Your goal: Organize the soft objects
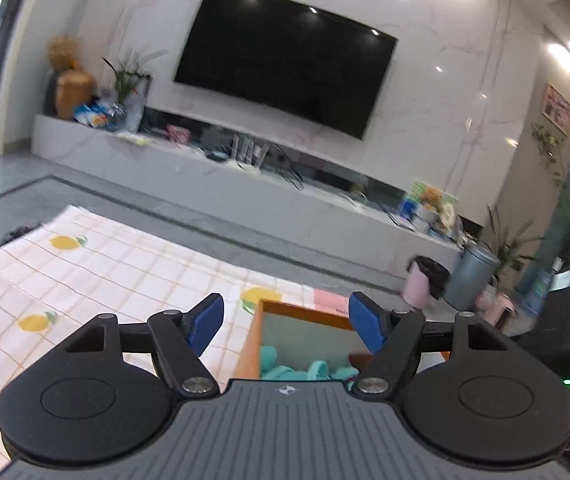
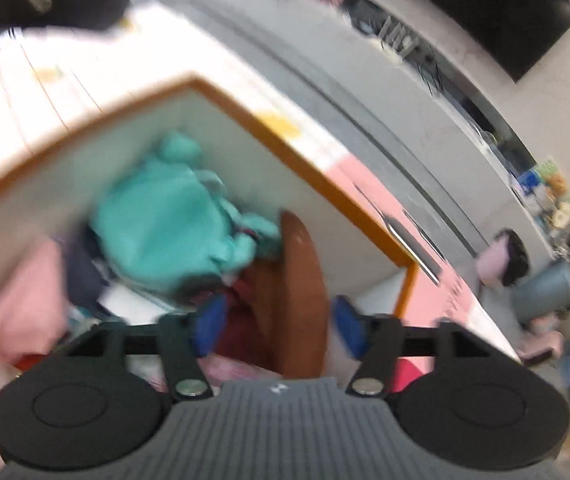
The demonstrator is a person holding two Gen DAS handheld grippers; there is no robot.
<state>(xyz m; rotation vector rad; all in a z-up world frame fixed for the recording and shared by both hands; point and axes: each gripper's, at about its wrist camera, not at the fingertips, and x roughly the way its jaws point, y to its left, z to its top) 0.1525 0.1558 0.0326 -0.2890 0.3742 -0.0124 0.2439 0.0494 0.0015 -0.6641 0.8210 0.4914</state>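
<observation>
An orange-rimmed box (image 1: pixel 250 344) stands on the lemon-print cloth, with a teal plush toy (image 1: pixel 285 372) inside. My left gripper (image 1: pixel 285 312) hovers open over the box's near side, nothing between its blue pads. The right wrist view is blurred and looks down into the same box (image 2: pixel 305 164). In it lie the teal plush (image 2: pixel 165 224), a pink soft piece (image 2: pixel 25 292), a dark navy cloth (image 2: pixel 81 276) and a brown rounded object (image 2: pixel 301 280). My right gripper (image 2: pixel 277 316) stands open just above the box; the brown object shows between its pads, untouched.
The checked cloth with lemons (image 1: pixel 105 264) spreads to the left of the box. A pink item (image 1: pixel 331 300) lies behind the box. Beyond the table are a low TV console (image 1: pixel 245 184), a pink bin (image 1: pixel 421 284) and a grey bin (image 1: pixel 473 272).
</observation>
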